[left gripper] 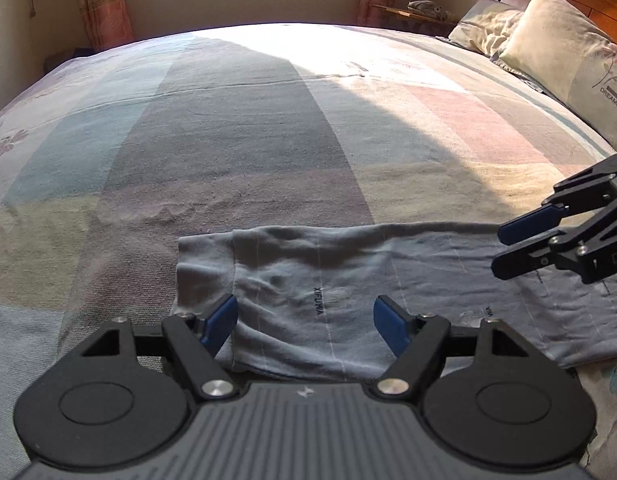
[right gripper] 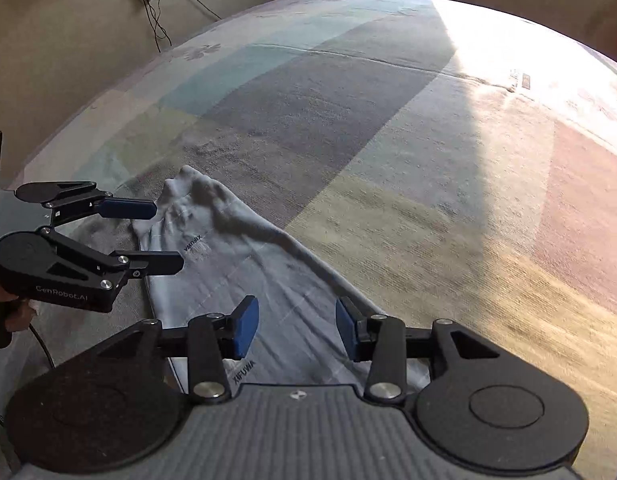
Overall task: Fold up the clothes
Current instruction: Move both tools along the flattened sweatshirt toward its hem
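Folded grey garment (left gripper: 348, 300) lies flat on the striped bedspread (left gripper: 236, 140). Left gripper (left gripper: 306, 322) hovers over it, jaws wide, holding nothing; right gripper (right gripper: 297, 326) likewise, jaws partly apart.

A pale grey-blue garment (left gripper: 348, 280) lies flat on the bed, folded into a long narrow band that runs across the left wrist view and away to the far left in the right wrist view (right gripper: 236, 264). Thin white lines cross it at intervals, and small dark lettering is printed on it. Its surface is lightly creased, and one end shows layered, overlapping edges
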